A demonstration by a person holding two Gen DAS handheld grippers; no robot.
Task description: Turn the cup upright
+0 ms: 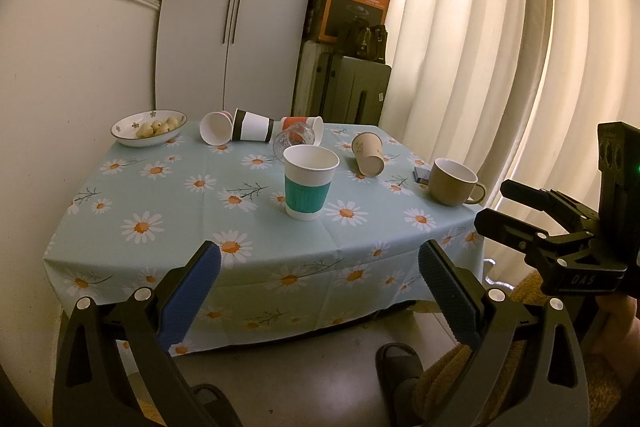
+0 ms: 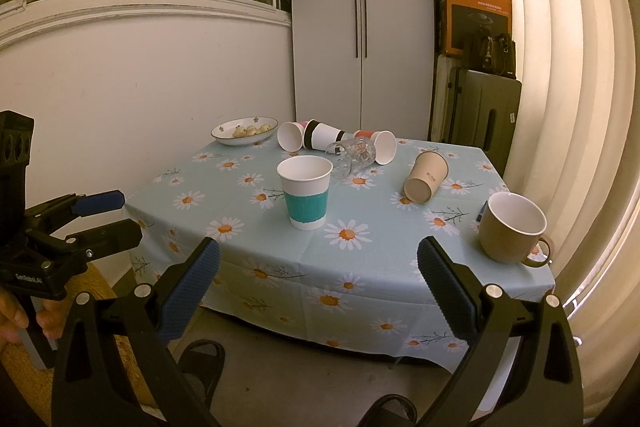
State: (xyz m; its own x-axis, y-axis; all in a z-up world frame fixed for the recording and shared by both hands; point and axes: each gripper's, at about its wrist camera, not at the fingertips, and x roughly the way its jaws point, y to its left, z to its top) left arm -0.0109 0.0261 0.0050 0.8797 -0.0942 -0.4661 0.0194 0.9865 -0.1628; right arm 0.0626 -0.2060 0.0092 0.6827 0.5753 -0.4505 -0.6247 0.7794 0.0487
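A teal-banded paper cup (image 1: 310, 183) (image 2: 306, 191) stands upright mid-table. A beige paper cup (image 1: 368, 153) (image 2: 426, 177) lies on its side to its right. At the back, a pink cup (image 1: 215, 133) (image 2: 291, 135), a black-and-white cup (image 1: 253, 125) (image 2: 323, 135), a clear glass (image 1: 293, 138) (image 2: 352, 151) and a red-and-white cup (image 1: 308, 126) (image 2: 380, 145) lie on their sides. A brown mug (image 1: 452, 181) (image 2: 512, 233) stands upright at the right. My left gripper (image 1: 320, 273) (image 2: 108, 213) and right gripper (image 2: 318, 269) (image 1: 496, 205) are open, empty, before the table's front edge.
The table has a daisy-print blue cloth (image 1: 168, 195) (image 2: 360, 267). A bowl of snacks (image 1: 149, 127) (image 2: 245, 131) sits at the back left. A small dark box (image 1: 421, 174) lies beside the mug. Suitcases and a carton (image 1: 352, 7) stand behind; curtains on the right.
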